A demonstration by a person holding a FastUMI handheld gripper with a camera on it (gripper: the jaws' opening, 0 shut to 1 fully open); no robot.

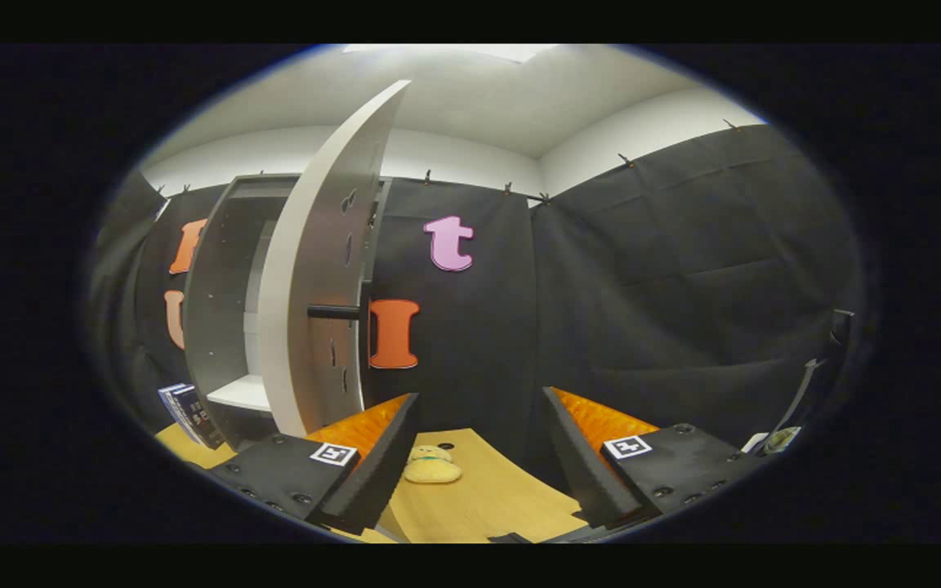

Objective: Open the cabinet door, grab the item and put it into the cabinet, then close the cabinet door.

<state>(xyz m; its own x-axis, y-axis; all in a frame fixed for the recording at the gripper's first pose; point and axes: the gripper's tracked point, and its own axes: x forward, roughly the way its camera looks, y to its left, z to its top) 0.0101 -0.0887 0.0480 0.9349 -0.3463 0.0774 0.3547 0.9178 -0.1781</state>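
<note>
While the door (pixel 315 269) stands open | gripper (pixel 479 457) spread wide, holding nothing | toy (pixel 431 465) lies flat on the table (pixel 487 498), near its back edge, just ahead, by the left finger | cabinet (pixel 229 327) up left.

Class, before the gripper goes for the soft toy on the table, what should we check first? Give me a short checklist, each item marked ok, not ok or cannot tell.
1. Cabinet door open: ok, it stands swung out with the shelf showing behind it.
2. Gripper open and holding nothing: ok, the fingers are spread wide apart.
3. Soft toy in sight: ok, it lies on the table between the fingers, nearer the left one.
4. Path to the toy free: ok, nothing lies between the fingertips and it.
5. Room on the shelf: cannot tell, the door hides much of the inside.
6. Books out of the way: ok, they stand left of the cabinet.
</note>
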